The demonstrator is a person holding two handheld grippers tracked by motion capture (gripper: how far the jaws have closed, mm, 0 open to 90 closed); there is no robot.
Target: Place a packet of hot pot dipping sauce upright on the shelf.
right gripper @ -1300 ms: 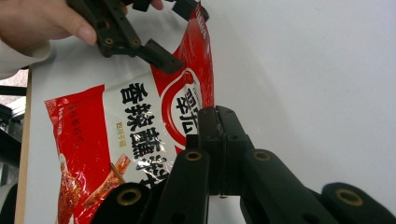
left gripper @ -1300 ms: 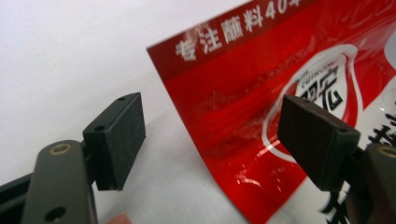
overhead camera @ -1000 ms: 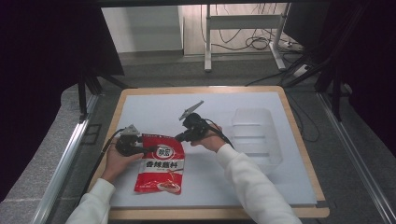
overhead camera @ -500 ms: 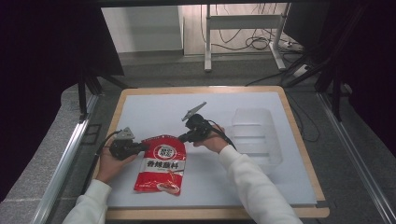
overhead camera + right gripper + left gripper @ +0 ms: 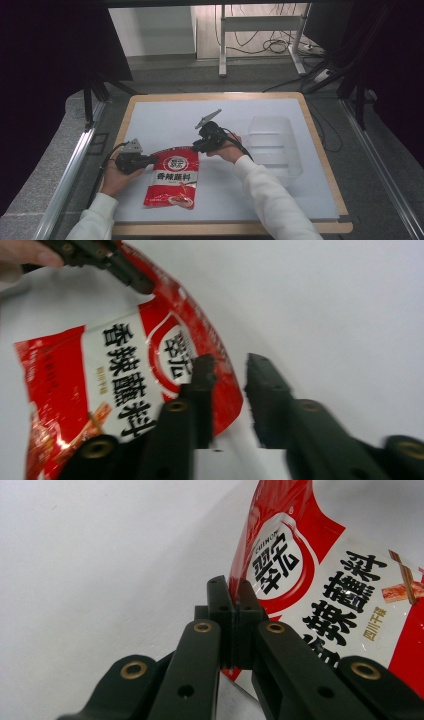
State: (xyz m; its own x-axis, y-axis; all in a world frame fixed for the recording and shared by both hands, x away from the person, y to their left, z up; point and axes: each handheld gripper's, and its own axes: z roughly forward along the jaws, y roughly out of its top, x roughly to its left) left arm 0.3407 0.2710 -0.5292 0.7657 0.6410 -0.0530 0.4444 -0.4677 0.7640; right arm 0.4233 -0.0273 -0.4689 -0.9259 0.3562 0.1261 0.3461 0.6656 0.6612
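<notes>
pouch: red seasoning sachet (image 5: 172, 179) flat on white mat (image 5: 165, 120), long axis running twd person
L gripper (image 5: 232, 597): clamped on pouch's top-left corner
R gripper (image 5: 230, 372): jaws apart, straddling top-right corner, nothing gripped
key relation: top edge betw. both tools; R nearer free corner

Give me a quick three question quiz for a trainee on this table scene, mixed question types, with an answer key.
1. True or false: the left gripper is shut on the top edge of the red and white seasoning packet.
2. The right gripper has its jaws: A) clamped on the packet, B) apart, at the packet's corner, C) inside the container.
3. Fill in: the clear plastic container stands on the white table mat to the ____ of the packet in the high view.

Key: 1 true; 2 B; 3 right.
</notes>
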